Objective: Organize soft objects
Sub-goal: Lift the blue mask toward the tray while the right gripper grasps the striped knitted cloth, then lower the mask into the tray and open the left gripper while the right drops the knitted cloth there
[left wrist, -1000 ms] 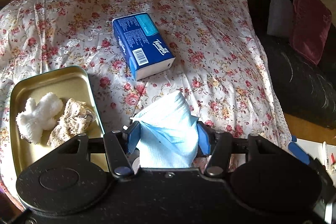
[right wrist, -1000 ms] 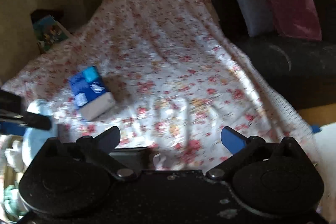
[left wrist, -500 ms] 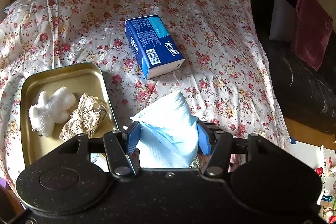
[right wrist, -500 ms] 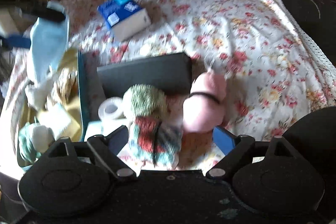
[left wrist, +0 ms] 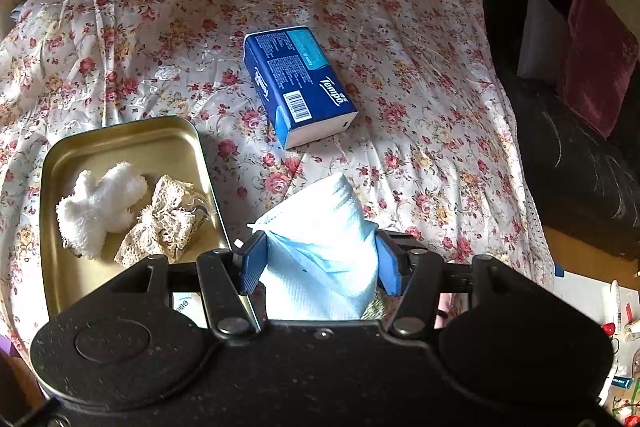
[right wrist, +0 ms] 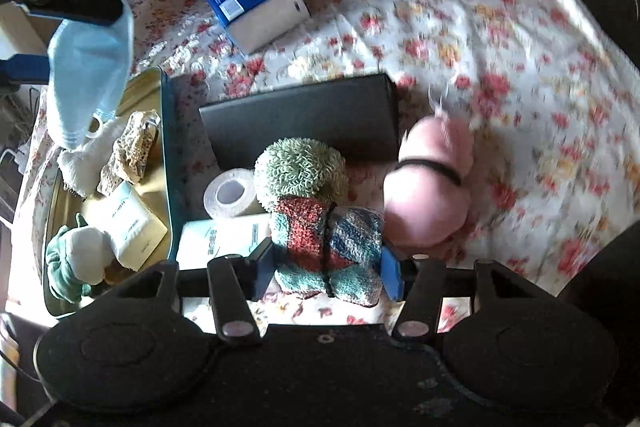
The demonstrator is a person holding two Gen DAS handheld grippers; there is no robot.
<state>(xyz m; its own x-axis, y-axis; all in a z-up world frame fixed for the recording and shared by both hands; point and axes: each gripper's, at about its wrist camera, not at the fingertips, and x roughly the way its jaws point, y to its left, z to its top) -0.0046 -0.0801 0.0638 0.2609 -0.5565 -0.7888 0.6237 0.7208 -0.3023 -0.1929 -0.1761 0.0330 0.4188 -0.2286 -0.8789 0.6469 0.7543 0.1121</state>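
Note:
My left gripper (left wrist: 318,263) is shut on a light blue face mask (left wrist: 324,239) and holds it above the bed beside a gold metal tray (left wrist: 120,143). The tray holds a white fluffy cloth (left wrist: 100,207) and a beige lace piece (left wrist: 168,223). In the right wrist view the mask (right wrist: 88,67) hangs over the tray (right wrist: 168,163). My right gripper (right wrist: 328,269) has its blue pads on either side of a multicoloured knitted roll (right wrist: 328,239), close against it. A green fuzzy ball (right wrist: 300,171) and a pink soft bundle (right wrist: 428,195) lie next to it.
A blue Tempo tissue pack (left wrist: 300,83) lies on the floral bedspread (left wrist: 400,27). A black box (right wrist: 304,119), a white tape roll (right wrist: 228,193) and a white packet (right wrist: 216,239) lie near the tray. A dark sofa with cushions (left wrist: 592,67) stands to the right.
The right gripper swung down from the open bed to the pile of soft things and its pads now flank the knitted roll. The left gripper lifted slightly, still holding the mask.

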